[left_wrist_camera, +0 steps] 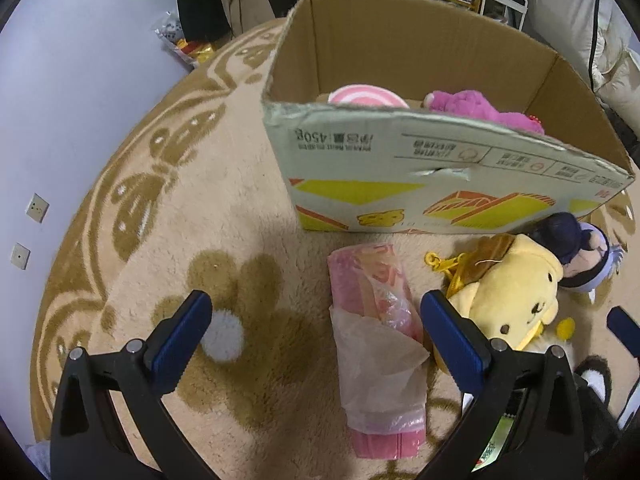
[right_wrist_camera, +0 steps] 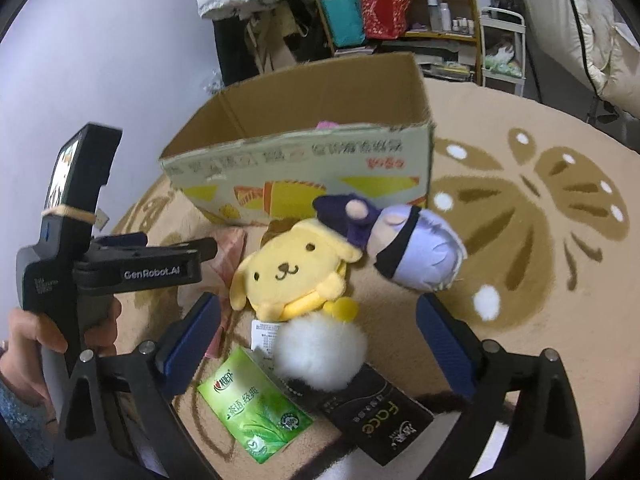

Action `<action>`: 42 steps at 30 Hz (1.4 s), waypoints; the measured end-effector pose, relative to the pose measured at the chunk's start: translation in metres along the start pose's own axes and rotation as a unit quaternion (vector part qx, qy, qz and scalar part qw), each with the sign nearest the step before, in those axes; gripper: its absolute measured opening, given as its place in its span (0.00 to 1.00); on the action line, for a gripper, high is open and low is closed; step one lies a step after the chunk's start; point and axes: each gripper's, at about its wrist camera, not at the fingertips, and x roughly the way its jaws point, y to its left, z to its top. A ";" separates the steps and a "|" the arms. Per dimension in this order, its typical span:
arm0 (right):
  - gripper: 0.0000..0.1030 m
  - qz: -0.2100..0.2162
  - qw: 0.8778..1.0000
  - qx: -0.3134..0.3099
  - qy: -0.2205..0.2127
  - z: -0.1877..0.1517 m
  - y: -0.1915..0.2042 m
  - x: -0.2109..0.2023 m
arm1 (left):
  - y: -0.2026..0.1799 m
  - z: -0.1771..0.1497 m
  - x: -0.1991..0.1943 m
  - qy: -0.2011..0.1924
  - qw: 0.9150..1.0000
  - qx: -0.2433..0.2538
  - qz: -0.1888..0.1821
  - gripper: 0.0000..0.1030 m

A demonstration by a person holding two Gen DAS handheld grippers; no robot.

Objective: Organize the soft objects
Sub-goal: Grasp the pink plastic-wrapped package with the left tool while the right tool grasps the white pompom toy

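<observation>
Meanwhile, both my tongs gape empty: left gripper (left_wrist_camera: 316, 320) over pink plastic-wrapped roll (left_wrist_camera: 376, 328), whose loose film could slip; right gripper (right_wrist_camera: 318, 320) above yellow plush dog (right_wrist_camera: 296, 272).

Before you on the rug (left_wrist_camera: 168, 208): cardboard box (left_wrist_camera: 420, 184) at the back, two plush toys (left_wrist_camera: 472, 106) inside. In front of it, wrapped roll (left_wrist_camera: 376, 336) at left, dog plush (right_wrist_camera: 292, 268) beside it, doll (right_wrist_camera: 412, 248) at right. Nearest you, two tissue packs (right_wrist_camera: 256, 408).

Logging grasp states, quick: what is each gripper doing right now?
Left gripper: open, holding nothing, over the pink pack.
Right gripper: open, holding nothing, above the yellow dog plush.
</observation>
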 end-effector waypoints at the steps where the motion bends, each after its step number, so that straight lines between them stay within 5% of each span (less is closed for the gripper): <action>1: 0.98 0.000 1.000 -0.002 0.003 0.000 0.001 0.003 | 0.001 0.001 0.002 0.005 1.000 -0.005 -0.008 1.00; 18: 0.76 -0.006 0.998 -0.009 0.066 -0.014 -0.002 0.042 | 0.000 0.004 0.031 0.028 0.999 -0.008 -0.013 0.99; 25: 0.47 0.003 0.994 -0.028 0.101 -0.022 0.008 0.054 | -0.001 0.000 0.048 0.056 0.998 -0.011 -0.032 0.92; 27: 0.45 -0.001 0.994 -0.037 0.105 -0.024 0.012 0.057 | -0.002 -0.001 0.051 0.057 0.998 -0.010 -0.032 0.91; 36: 0.35 -0.002 0.995 -0.032 0.095 -0.026 0.010 0.054 | -0.015 -0.001 0.047 0.058 0.998 0.001 -0.031 0.66; 40: 0.35 -0.009 0.996 -0.021 0.081 -0.020 0.000 0.049 | -0.010 -0.001 0.046 0.055 0.998 -0.002 -0.012 0.43; 42: 0.35 -0.011 0.997 -0.011 0.076 -0.017 -0.004 0.045 | -0.004 0.000 0.046 0.055 0.998 -0.014 -0.019 0.42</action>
